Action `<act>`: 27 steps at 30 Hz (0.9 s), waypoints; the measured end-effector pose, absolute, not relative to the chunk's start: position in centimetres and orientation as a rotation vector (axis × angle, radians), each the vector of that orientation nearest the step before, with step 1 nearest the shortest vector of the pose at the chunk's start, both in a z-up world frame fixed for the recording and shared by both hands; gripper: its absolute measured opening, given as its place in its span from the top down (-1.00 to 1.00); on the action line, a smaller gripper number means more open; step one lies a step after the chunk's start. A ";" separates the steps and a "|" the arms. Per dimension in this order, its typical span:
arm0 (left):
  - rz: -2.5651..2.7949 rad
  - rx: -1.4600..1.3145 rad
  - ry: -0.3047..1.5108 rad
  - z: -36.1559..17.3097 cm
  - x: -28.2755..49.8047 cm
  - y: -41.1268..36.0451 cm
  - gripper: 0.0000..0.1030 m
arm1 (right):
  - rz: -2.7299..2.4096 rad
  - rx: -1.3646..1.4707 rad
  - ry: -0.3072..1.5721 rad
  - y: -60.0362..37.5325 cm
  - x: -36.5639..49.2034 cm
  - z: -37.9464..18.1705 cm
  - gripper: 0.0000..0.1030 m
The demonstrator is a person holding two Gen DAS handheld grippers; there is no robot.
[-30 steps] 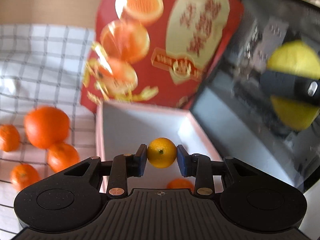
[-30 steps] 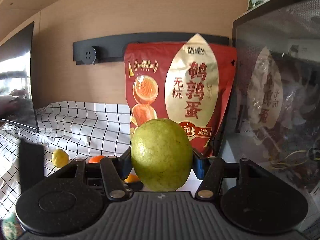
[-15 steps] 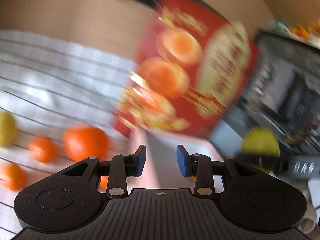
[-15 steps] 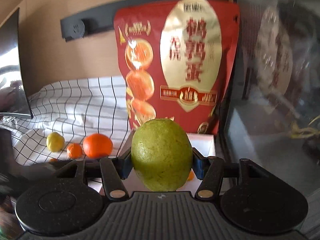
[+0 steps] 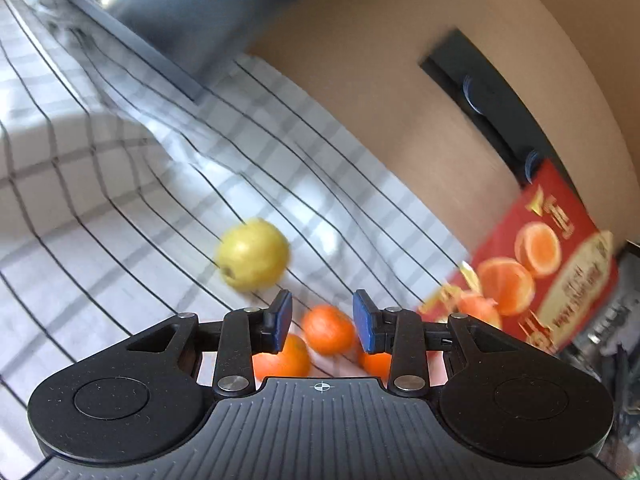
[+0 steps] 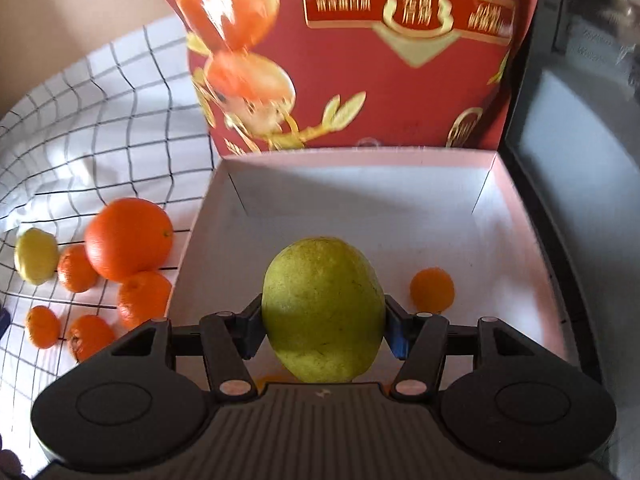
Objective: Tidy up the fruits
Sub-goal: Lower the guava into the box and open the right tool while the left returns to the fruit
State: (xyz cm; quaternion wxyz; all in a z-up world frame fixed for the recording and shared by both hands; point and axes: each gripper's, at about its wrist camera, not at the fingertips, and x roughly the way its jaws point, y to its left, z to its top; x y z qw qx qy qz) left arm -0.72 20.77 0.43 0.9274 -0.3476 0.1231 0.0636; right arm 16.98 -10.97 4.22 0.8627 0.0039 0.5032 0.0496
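My right gripper point(image 6: 322, 330) is shut on a large green pear point(image 6: 322, 312) and holds it over the open white box point(image 6: 520, 216). A small orange fruit point(image 6: 432, 289) lies in the box, and a bit of another shows under the pear. My left gripper point(image 5: 322, 322) is open and empty above the checked cloth point(image 5: 120, 200). Small mandarins point(image 5: 328, 328) lie just beyond its fingertips, and a yellow-green fruit point(image 5: 252, 254) lies farther off. In the right wrist view a big orange point(image 6: 128, 238), several mandarins point(image 6: 144, 298) and a yellow fruit point(image 6: 36, 256) lie left of the box.
A red snack bag point(image 6: 360, 52) stands upright behind the box; it also shows in the left wrist view point(image 5: 532, 272). A dark glass-fronted appliance point(image 6: 580, 120) stands right of the box. A dark monitor point(image 5: 160, 12) stands at the back left.
My left gripper let go of the small orange fruit into the box and swung left over the loose fruit. My right gripper tilted down over the box, still holding the pear.
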 end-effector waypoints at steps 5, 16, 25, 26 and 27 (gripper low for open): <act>0.183 -0.618 0.238 0.9 -1.1 19.9 0.27 | 0.088 0.044 1.119 -10.8 17.5 2.8 -0.13; 0.190 -0.588 0.277 0.4 -0.5 19.7 0.27 | 0.099 -0.034 0.996 -11.3 15.3 5.8 -0.25; 0.255 -0.559 0.212 1.0 -1.9 19.6 0.27 | 0.296 -0.156 0.696 -7.0 8.6 11.0 -0.48; 0.290 -0.556 0.188 1.2 -2.4 19.7 0.27 | 0.340 -0.144 0.695 -6.4 7.9 10.8 -0.48; 0.325 -0.559 0.167 1.2 -2.9 20.0 0.27 | 0.378 -0.137 0.700 -5.7 7.4 10.4 -0.48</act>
